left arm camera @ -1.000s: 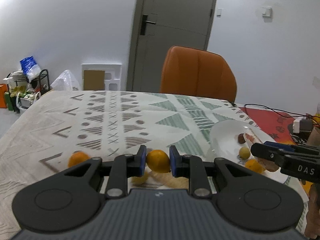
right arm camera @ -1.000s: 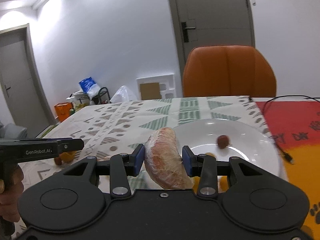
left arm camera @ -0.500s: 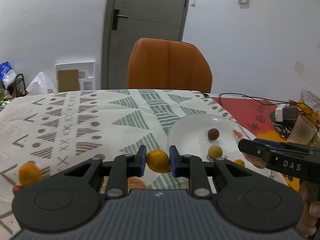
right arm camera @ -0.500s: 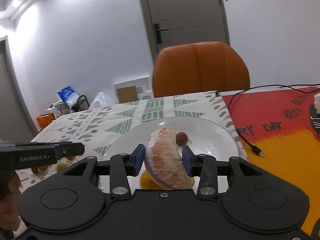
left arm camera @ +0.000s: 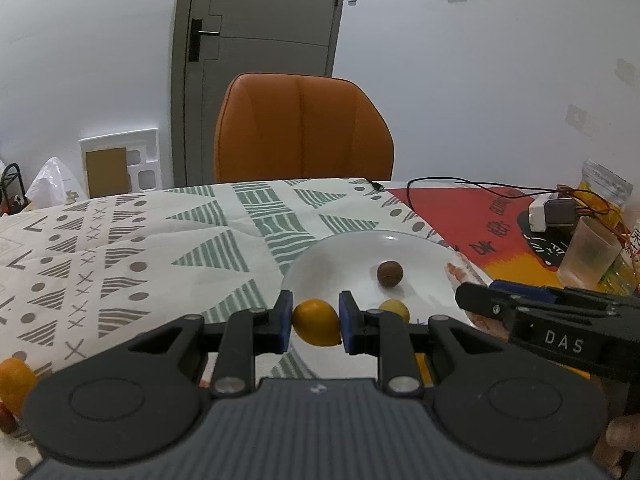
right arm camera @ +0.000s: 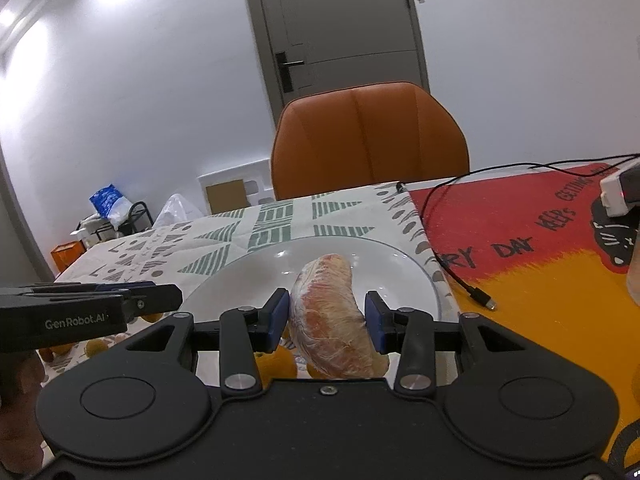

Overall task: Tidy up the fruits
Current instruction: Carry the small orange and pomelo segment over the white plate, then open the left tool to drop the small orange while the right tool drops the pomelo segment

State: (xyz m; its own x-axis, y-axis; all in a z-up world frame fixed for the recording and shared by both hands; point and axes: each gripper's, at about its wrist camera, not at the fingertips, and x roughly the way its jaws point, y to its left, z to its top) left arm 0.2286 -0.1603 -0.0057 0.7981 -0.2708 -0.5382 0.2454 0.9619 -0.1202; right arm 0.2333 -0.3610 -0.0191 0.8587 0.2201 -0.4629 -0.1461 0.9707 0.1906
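My left gripper (left arm camera: 315, 322) is shut on a small orange fruit (left arm camera: 316, 322) and holds it at the near left rim of the white plate (left arm camera: 348, 256). On the plate lie a brown round fruit (left arm camera: 389, 274) and a small yellow fruit (left arm camera: 395, 309). My right gripper (right arm camera: 327, 322) is shut on a wrapped pomelo wedge (right arm camera: 330, 316), over the white plate (right arm camera: 256, 276). Small orange fruits (right arm camera: 280, 362) show under it. The left gripper's side (right arm camera: 88, 310) appears at the left of the right wrist view.
An orange (left arm camera: 14, 380) lies on the patterned cloth (left arm camera: 120, 240) at the far left. An orange chair (left arm camera: 302, 128) stands behind the table. On the red mat (left arm camera: 472, 216) are a cable (left arm camera: 460, 184), a charger (left arm camera: 550, 210) and a plastic cup (left arm camera: 588, 252).
Both grippers have moved right toward the plate with their fruit. The left gripper went from the cloth to the plate's rim. The right gripper now hangs over the plate.
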